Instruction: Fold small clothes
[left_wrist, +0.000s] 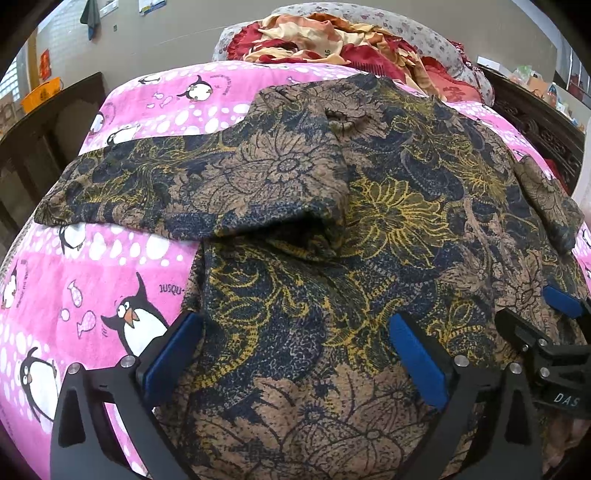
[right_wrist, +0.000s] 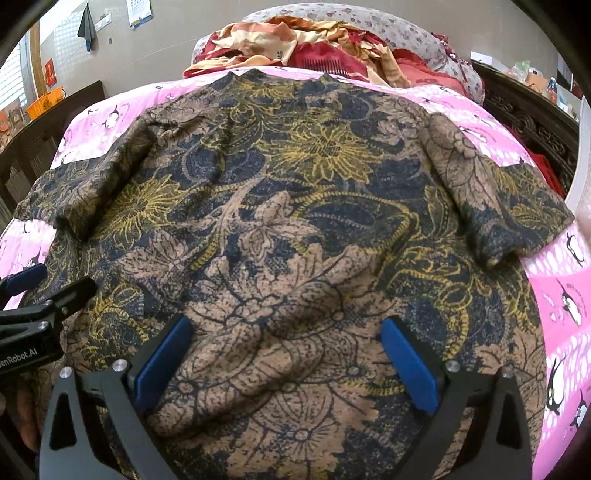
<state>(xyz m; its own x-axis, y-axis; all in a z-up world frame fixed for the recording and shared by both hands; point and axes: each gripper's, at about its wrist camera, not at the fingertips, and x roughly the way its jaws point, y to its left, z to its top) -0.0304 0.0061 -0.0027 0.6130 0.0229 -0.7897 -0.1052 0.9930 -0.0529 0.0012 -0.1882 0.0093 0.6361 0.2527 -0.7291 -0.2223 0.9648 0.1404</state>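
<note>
Now both claws, left (left_wrist: 295, 343) and right (right_wrist: 288, 347), hang spread over the shirt (right_wrist: 295, 206): pinch the hem corners evenly, then fold up.

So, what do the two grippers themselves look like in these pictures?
Each hand-held gripper, left and right, has two black angular metal fingers with blue rectangular pads and silver round bolts. White lettering marks the black bodies: "DAS" on the right one, "enRobot.AI" on the left one. No cables or sleeves show.
</note>
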